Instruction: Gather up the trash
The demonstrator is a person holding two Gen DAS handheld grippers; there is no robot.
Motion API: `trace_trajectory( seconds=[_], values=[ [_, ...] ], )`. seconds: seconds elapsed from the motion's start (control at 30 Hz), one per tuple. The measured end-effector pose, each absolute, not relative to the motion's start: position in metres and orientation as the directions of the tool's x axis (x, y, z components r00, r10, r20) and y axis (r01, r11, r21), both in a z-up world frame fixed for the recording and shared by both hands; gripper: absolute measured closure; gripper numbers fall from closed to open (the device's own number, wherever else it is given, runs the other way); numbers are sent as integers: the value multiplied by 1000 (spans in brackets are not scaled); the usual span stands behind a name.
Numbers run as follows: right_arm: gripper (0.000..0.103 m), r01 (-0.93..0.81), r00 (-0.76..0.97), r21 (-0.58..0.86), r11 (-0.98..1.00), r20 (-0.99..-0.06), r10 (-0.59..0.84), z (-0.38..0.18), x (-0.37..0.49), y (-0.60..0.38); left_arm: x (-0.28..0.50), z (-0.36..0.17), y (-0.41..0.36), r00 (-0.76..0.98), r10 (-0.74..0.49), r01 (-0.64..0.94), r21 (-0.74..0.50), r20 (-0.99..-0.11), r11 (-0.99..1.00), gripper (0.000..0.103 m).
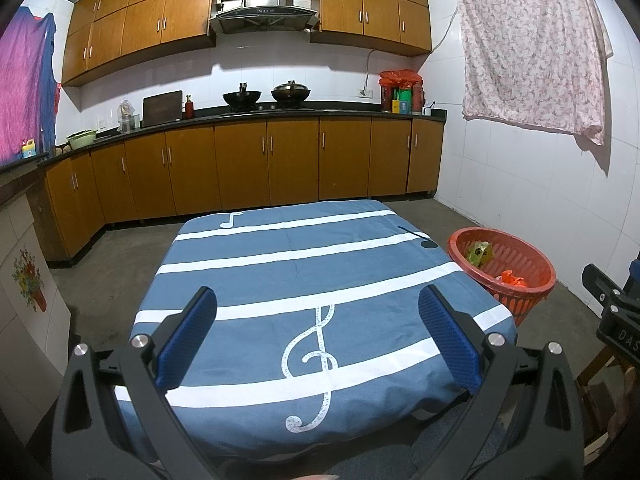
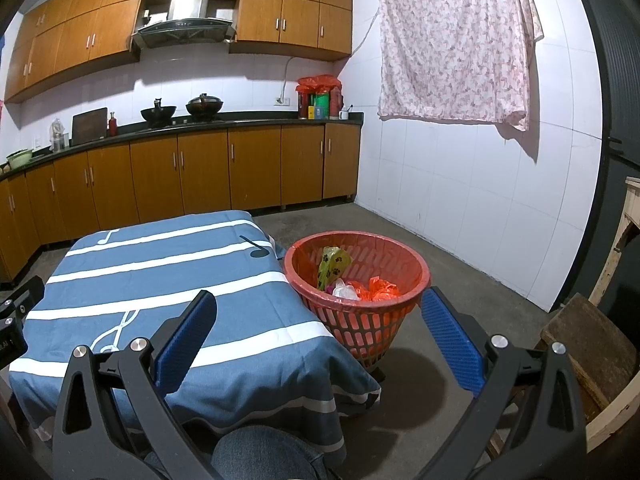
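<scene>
Kitchen: brown wooden cabinets point(image 1: 240, 168) run along the far wall at 12 o'clock, with a steel range hood point(image 1: 264, 12) above two black woks point(image 1: 242, 98).
Hanging cloth: a pink floral sheet point(image 2: 456, 40) is pinned on the white tiled wall at 1 to 2 o'clock.
Table: a low table under a blue cloth with white stripes and music notes point(image 1: 312, 288) fills the middle of the left wrist view; its top is bare.
Basket: a round red plastic slotted basket point(image 2: 360, 320) stands on the grey floor, just beside the table's right edge, at 12 o'clock in the right wrist view and 2 o'clock in the left.
Trash: inside the basket lie a yellow-green paw-print wrapper point(image 2: 332, 266), a crumpled orange plastic bag point(image 2: 382, 288) and a clear plastic wad point(image 2: 344, 291), all touching one another.
Left gripper point(image 1: 318, 338): black frame with blue ribbed pads, spread wide and empty, held above the table's near half.
Right gripper point(image 2: 318, 338): same build, spread wide and empty, one finger over the table's right corner, the other beside the basket.
Person: a knee in blue denim point(image 2: 256, 456) shows at 6 o'clock.
</scene>
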State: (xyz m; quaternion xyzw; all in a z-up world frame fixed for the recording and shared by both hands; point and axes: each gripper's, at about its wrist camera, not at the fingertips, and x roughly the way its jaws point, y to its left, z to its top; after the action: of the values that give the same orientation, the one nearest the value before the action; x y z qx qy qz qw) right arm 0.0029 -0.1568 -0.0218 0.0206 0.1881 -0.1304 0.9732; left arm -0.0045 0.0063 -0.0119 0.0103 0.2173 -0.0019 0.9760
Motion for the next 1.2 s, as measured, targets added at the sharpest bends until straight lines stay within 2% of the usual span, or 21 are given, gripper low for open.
trace_trajectory(
  seconds=[1.2],
  values=[
    [2,261,895,-6,965,-374,-244,-22,3,-160,-4,-20,10,901,-1,8,15,-433,1000,4]
  ],
)
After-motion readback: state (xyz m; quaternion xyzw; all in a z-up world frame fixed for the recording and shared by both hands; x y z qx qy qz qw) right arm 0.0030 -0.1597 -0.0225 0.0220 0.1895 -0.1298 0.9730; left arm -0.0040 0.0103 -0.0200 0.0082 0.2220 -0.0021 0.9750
